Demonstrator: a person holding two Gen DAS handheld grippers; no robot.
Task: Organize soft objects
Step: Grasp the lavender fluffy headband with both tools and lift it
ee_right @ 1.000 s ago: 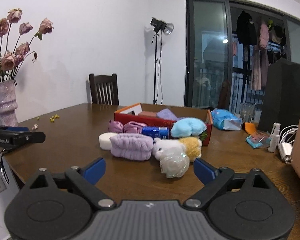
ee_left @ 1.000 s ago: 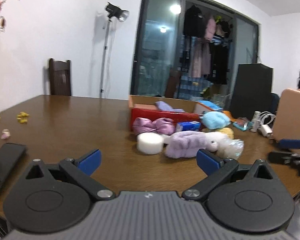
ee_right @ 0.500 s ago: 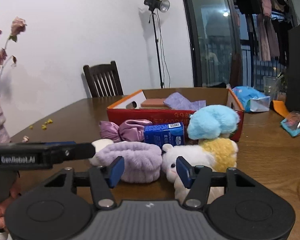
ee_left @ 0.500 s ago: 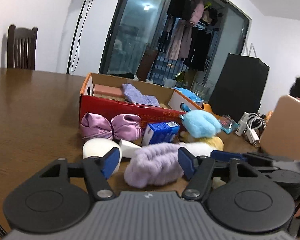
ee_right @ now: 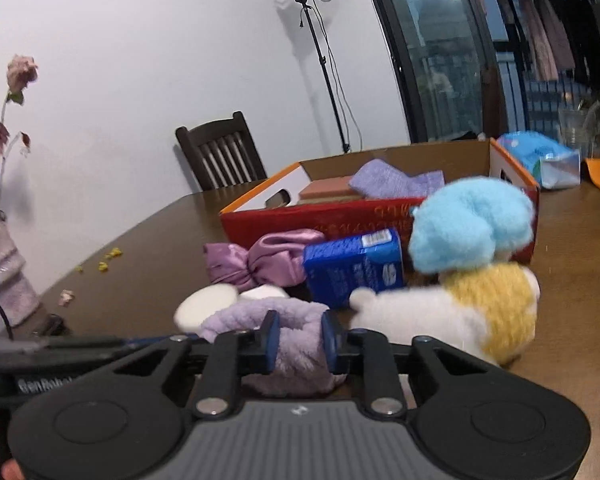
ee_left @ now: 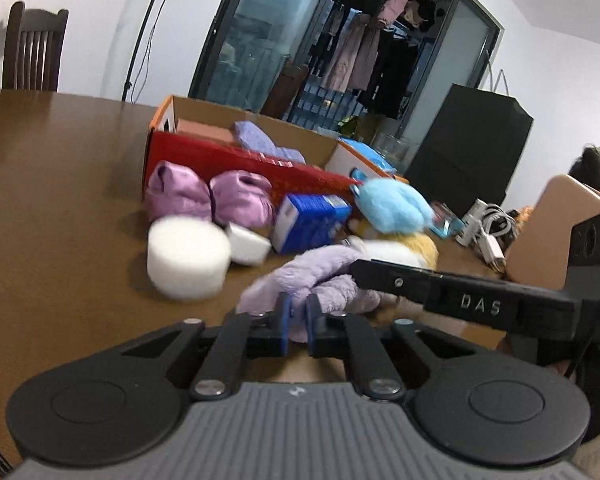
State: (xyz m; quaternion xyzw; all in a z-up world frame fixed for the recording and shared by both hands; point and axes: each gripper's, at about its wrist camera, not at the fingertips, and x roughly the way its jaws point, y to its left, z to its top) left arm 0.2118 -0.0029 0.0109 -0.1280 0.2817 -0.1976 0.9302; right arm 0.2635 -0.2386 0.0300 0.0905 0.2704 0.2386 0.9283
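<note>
Left wrist view: my left gripper has its blue pads drawn almost together, pinching a fold of the lilac plush band at its near edge. The band lies on the brown table, just in front of the white round sponge and the blue carton. My right gripper crosses this view from the right, its black finger reaching the same band; the raised letters "DAS" read on its side. In the right wrist view, the right gripper is closing, its pads a narrow gap apart with the bulk of the lilac plush band squeezed between them and pressed on both sides. The left gripper's finger enters low at the left of that view, and white lettering on the body below it reads "GenRobot", cut off by the edge of my own gripper. Just right of the band sits a white and yellow plush toy with a light blue plush piece on top of it. A purple satin bow lies against the red cardboard box, whose front carries gold characters I cannot read. The carton's label print is too blurred to make out.
</note>
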